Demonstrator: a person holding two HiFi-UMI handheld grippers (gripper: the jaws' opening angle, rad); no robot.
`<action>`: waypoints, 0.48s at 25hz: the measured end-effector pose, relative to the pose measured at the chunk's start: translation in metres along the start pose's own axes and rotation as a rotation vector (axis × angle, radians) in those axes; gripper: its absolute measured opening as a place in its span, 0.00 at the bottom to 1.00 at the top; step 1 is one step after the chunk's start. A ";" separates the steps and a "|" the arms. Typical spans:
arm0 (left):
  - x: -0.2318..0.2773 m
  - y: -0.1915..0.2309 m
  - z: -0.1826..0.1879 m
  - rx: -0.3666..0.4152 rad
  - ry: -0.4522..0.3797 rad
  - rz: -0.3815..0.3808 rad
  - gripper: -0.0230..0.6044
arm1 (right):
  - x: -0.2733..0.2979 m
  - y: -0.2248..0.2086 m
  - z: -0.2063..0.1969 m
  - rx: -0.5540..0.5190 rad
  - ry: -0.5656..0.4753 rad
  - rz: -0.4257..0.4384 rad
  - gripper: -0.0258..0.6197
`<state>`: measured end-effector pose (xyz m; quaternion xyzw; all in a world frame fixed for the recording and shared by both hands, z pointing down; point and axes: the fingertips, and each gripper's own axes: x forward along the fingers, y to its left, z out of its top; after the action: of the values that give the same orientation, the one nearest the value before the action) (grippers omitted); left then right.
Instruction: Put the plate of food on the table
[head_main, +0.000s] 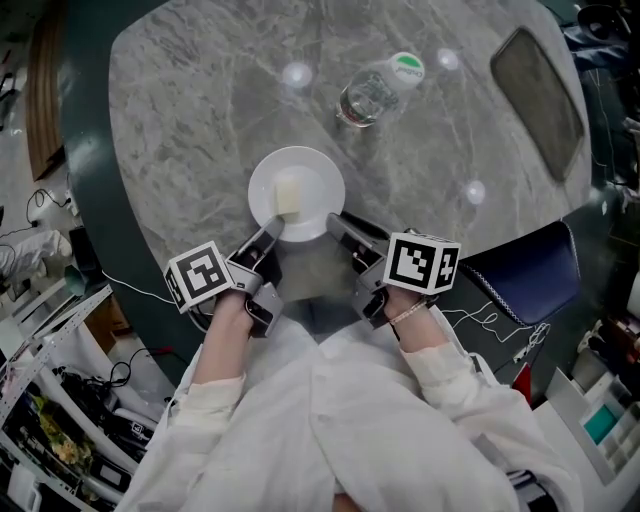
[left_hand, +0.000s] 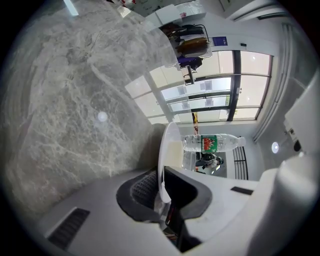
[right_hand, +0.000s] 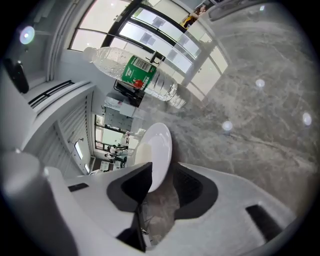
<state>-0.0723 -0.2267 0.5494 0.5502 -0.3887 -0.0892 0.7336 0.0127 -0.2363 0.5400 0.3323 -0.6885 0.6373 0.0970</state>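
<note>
At plate (left_hand: 162, 155) rim, only left gripper view shows jaws shut w/ contact.

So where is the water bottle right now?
In the head view the water bottle stands on the grey table, just beyond the white plate and a little to its right.

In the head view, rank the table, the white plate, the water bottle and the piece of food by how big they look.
1. table
2. plate
3. water bottle, nearly as long as the plate is wide, but narrower
4. food, the pale piece on the plate
</note>
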 end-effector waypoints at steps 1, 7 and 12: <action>0.001 0.000 0.000 0.001 -0.003 0.003 0.09 | 0.000 0.000 0.001 0.000 -0.001 0.001 0.18; 0.004 0.003 0.001 0.004 -0.008 0.038 0.09 | 0.005 0.001 0.004 0.010 -0.009 0.011 0.18; 0.005 0.004 -0.003 0.114 0.040 0.115 0.10 | 0.005 0.000 0.005 0.022 -0.018 0.011 0.18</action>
<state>-0.0682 -0.2259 0.5555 0.5696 -0.4091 -0.0138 0.7127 0.0102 -0.2423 0.5417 0.3351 -0.6840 0.6425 0.0836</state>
